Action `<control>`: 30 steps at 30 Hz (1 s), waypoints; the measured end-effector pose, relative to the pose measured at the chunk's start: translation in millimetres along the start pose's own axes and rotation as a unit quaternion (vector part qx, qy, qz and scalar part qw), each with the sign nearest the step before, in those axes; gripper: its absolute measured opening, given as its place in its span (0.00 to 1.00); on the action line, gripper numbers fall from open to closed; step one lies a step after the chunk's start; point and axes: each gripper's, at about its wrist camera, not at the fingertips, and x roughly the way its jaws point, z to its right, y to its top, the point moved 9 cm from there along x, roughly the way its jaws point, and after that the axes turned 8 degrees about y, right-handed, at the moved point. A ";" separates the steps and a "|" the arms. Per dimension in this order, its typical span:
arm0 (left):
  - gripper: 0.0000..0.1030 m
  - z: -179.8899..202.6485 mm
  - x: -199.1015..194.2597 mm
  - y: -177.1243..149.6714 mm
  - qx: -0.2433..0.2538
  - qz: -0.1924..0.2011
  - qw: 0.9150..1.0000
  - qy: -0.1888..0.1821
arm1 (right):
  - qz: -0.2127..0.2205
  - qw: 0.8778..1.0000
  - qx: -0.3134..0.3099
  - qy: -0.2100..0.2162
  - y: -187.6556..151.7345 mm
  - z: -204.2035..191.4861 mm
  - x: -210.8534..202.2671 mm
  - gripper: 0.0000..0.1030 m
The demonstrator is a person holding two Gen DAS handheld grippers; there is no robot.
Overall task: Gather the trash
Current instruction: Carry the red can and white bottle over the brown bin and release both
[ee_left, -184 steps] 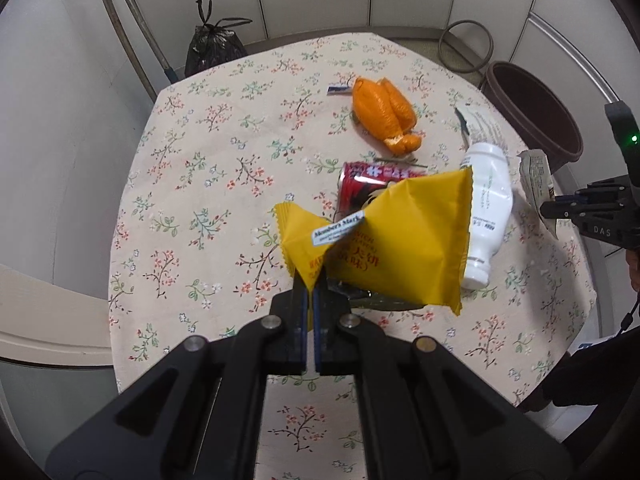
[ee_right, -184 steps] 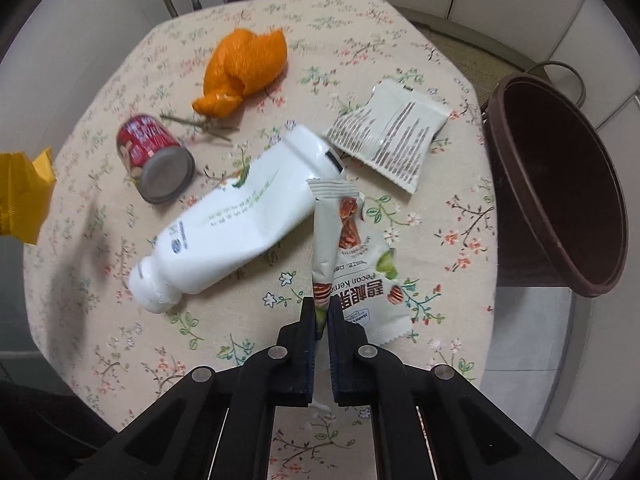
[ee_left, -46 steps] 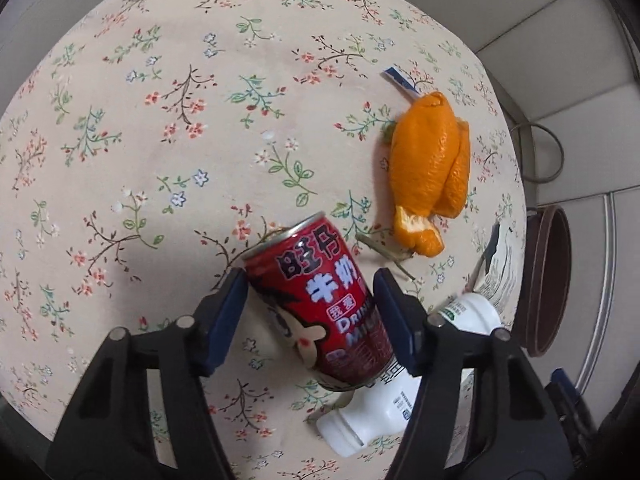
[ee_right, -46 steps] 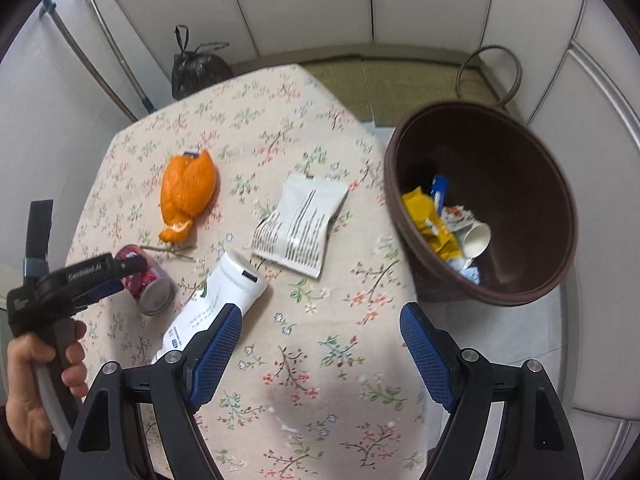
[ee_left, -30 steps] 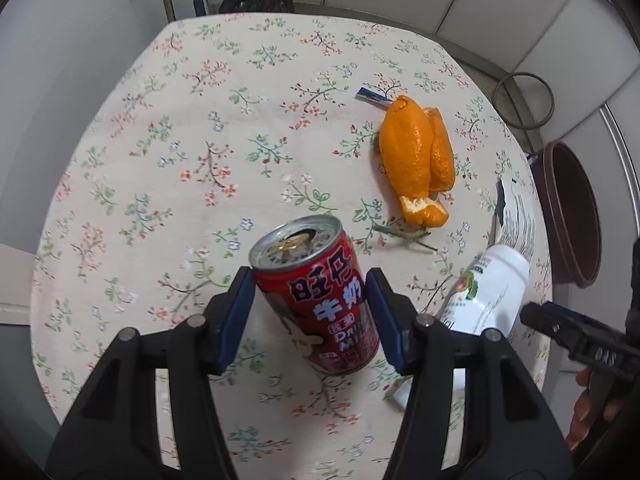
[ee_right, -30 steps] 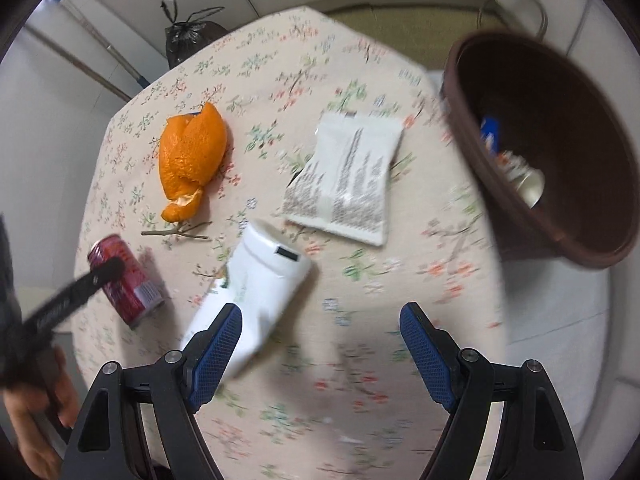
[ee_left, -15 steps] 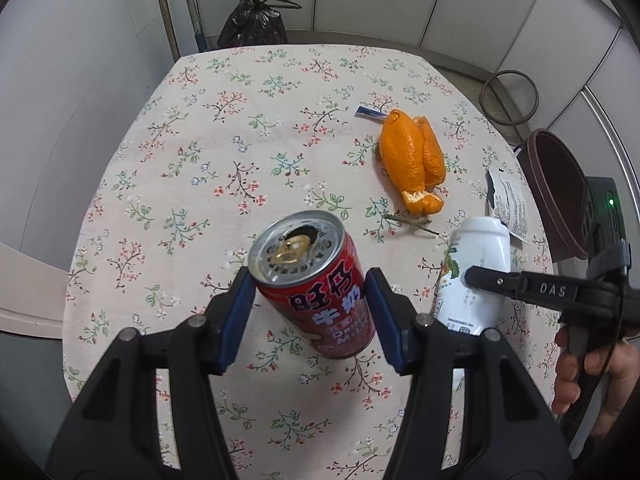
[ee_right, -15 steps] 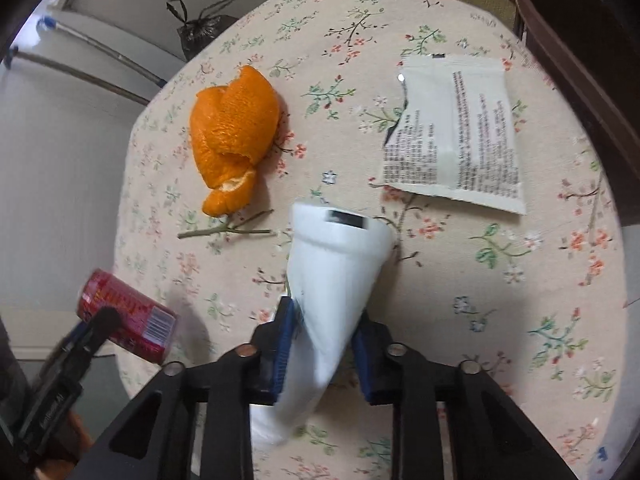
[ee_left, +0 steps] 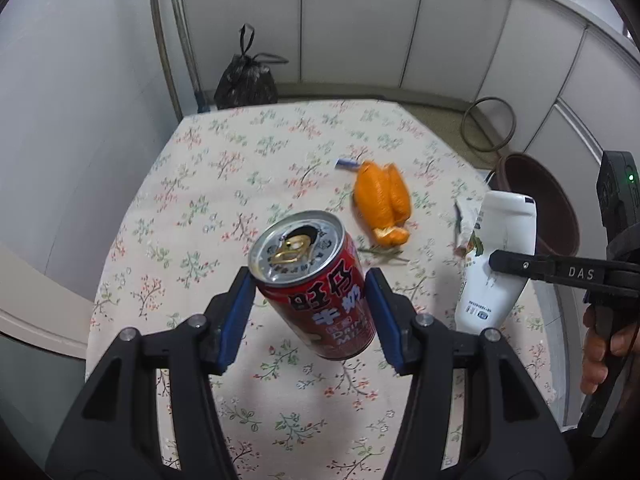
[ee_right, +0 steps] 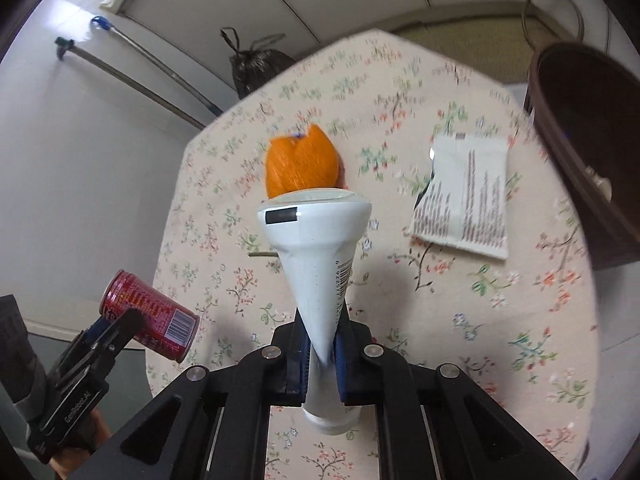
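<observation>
While bin (ee_right: 568,92) waits, fingers (ee_left: 236,312) grip can (ee_left: 316,288).

left wrist view: above the table (ee_left: 192,216), looking down and forward, can (ee_left: 316,284) close at centre, bin (ee_left: 560,208) at 2 o'clock. right wrist view: lower, closer, bottle (ee_right: 320,264) centred. both views share the table, peel (ee_left: 382,204), can and bottle.

A table draped in a floral cloth (ee_left: 224,184) fills the middle, ringed by pale panelled walls (ee_left: 360,20). At 12 o'clock a tied black bag (ee_left: 246,84) sits on the floor beside leaning poles (ee_left: 176,60); a wire ring (ee_left: 488,124) lies at 2 o'clock.
</observation>
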 end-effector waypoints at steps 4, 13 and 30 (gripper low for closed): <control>0.56 13.3 -22.5 13.8 0.004 0.031 0.999 -0.013 | 0.041 0.999 -0.024 0.003 8.5 -6.3 -38.1 0.10; 0.56 88.1 -64.8 51.5 0.015 0.091 0.993 -0.069 | 0.149 0.988 -0.033 -0.015 44.3 15.3 -137.7 0.10; 0.56 338.9 -33.2 75.9 0.109 0.109 0.971 -0.180 | 0.265 0.955 0.043 -0.124 93.7 195.5 -260.6 0.10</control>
